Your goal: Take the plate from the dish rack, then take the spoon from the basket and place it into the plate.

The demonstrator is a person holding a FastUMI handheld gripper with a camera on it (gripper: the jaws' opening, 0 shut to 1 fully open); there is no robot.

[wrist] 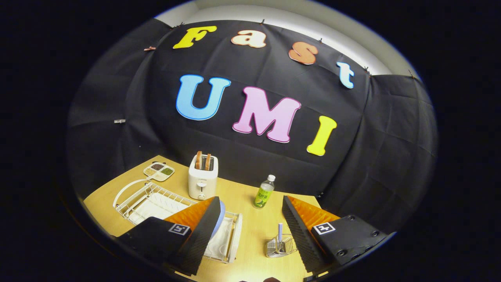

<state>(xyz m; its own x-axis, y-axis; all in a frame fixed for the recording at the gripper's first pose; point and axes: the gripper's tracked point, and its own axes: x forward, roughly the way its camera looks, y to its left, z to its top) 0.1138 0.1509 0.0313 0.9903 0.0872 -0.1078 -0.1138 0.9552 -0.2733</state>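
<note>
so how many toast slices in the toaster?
2. Both toast slices stand upright side by side in the white toaster: one nearer the seasoning dish, the other nearer the bottle. Gripper is open, well short of them.

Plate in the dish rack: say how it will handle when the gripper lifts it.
The plate stands on edge in the dish rack, so it could roll or tip once freed. It looks rigid and smooth, probably slippery. The open gripper should pinch its rim firmly.
</note>
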